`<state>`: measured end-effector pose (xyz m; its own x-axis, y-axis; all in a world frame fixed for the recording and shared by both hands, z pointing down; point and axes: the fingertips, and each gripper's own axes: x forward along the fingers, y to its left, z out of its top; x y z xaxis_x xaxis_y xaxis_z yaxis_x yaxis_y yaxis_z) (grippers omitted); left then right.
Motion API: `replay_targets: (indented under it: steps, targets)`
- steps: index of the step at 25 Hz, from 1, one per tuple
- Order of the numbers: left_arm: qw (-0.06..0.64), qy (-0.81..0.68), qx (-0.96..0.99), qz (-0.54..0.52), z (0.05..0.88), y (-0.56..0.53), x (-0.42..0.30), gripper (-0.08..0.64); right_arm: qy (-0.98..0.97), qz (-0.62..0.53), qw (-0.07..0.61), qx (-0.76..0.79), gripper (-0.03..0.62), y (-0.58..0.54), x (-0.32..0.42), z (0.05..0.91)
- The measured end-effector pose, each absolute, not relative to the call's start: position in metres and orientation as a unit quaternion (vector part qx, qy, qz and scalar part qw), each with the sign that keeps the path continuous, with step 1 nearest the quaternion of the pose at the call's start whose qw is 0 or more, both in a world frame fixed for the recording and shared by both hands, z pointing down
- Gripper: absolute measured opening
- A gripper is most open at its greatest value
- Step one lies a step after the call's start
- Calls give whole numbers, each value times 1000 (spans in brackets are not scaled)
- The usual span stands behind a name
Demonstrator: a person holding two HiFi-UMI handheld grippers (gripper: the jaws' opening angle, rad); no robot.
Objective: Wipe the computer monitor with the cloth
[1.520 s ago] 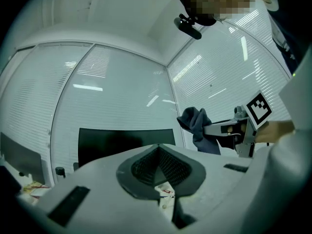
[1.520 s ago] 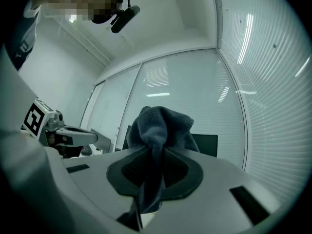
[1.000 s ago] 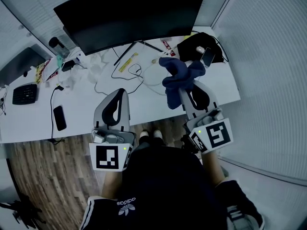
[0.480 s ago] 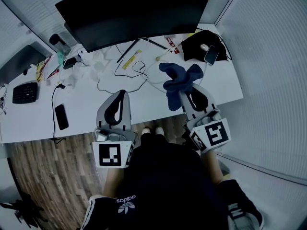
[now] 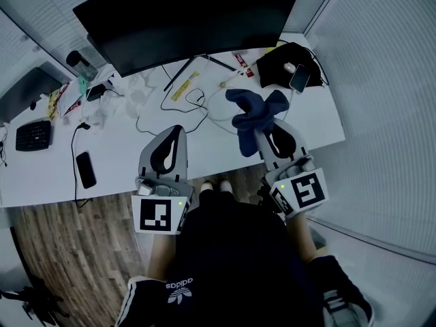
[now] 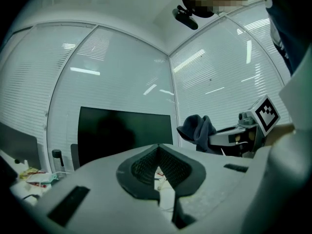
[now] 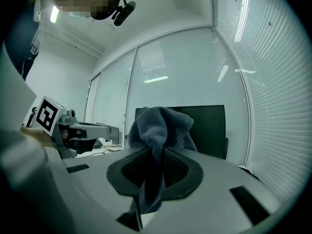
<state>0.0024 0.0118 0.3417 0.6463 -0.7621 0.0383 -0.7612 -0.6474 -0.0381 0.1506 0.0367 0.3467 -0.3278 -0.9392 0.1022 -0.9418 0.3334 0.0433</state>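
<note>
The dark monitor (image 5: 191, 19) stands at the back of the white desk (image 5: 116, 148); it also shows as the monitor (image 6: 124, 135) and the monitor (image 7: 209, 126) ahead of each gripper. My right gripper (image 5: 263, 127) is shut on a dark blue cloth (image 5: 255, 114), held up over the desk's front edge. The cloth (image 7: 158, 126) bunches above the jaws and a tail hangs down between them. My left gripper (image 5: 172, 131) is shut with nothing in it, level with the right one; in its own view the left gripper (image 6: 158, 172) shows only a thin slit between the pads. The cloth (image 6: 197, 130) is apart from the screen.
Loose cables (image 5: 170, 104) lie on the desk below the monitor. A black pouch (image 5: 276, 67) with a mouse and phone sits at back right. A phone (image 5: 85, 169), keypad (image 5: 33, 133) and bottle (image 5: 78, 61) are at left. Blinded glass walls close the right side.
The right gripper with the cloth drew slightly back toward the desk's front edge a second ago, then held. The left gripper shifted a little right. Both stay shut.
</note>
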Motion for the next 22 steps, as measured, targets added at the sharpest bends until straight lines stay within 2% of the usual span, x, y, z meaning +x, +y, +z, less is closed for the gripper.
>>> replay_targets:
  steps: [22]
  targets:
    - [-9, 406, -914, -11, 339, 10, 7, 5, -813, 18, 59, 579, 46, 37, 153, 350]
